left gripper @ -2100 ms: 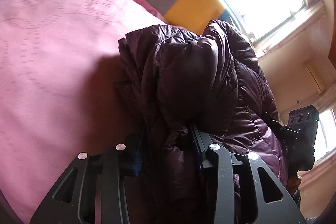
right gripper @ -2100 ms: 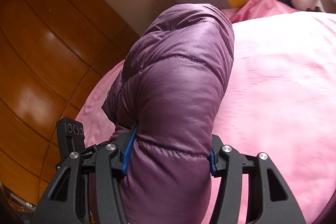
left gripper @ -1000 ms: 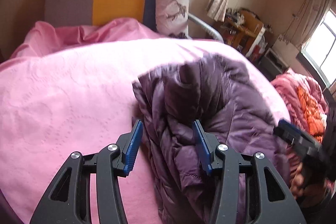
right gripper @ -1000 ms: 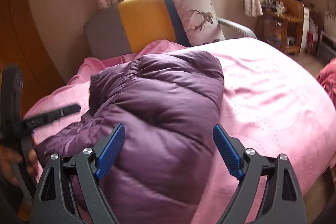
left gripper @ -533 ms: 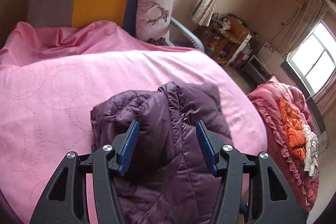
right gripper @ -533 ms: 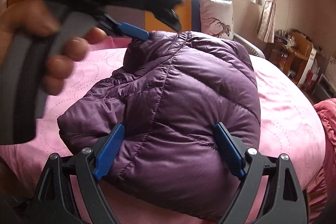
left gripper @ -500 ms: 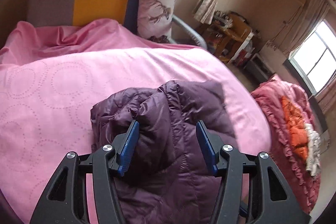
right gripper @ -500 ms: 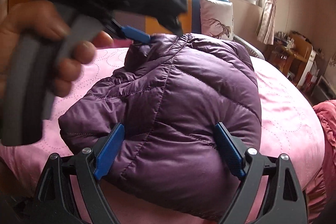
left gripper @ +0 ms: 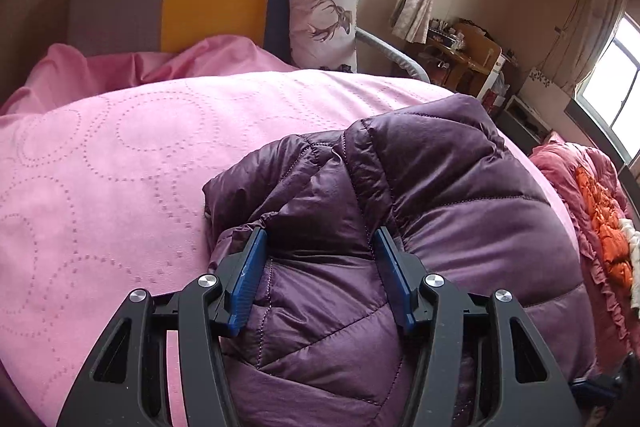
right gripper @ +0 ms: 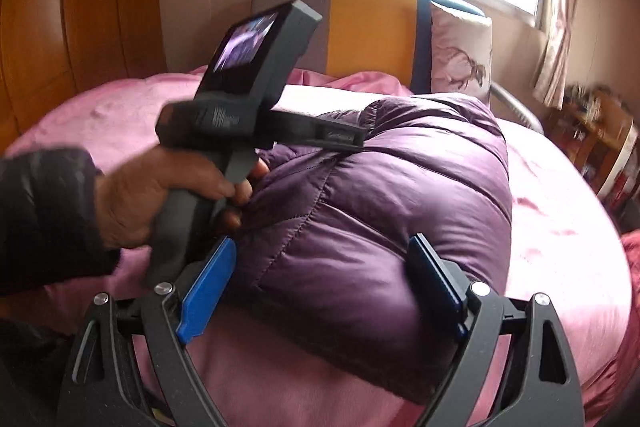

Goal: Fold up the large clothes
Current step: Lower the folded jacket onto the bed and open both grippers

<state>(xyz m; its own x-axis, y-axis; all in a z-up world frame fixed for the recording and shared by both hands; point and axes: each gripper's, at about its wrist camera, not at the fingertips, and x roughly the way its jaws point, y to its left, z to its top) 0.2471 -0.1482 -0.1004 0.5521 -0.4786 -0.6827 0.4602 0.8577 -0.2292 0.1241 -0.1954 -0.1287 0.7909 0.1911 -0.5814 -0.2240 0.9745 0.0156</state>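
The purple puffy jacket [left gripper: 420,227] lies in a fat folded bundle on the pink bed cover [left gripper: 120,167], near the bed's front edge; the left gripper [left gripper: 320,259] has its blue fingers [left gripper: 250,279] set apart on each side of a puffy fold, and they seem to press on it rather than pinch it; the right gripper [right gripper: 324,283] is spread wide around the bundle's near end, holding nothing; the job looks nearly done; to do this step well, I think both grippers should push down softly and evenly, so the air goes out and the bundle lies flat; let go slowly, or it may spring open.
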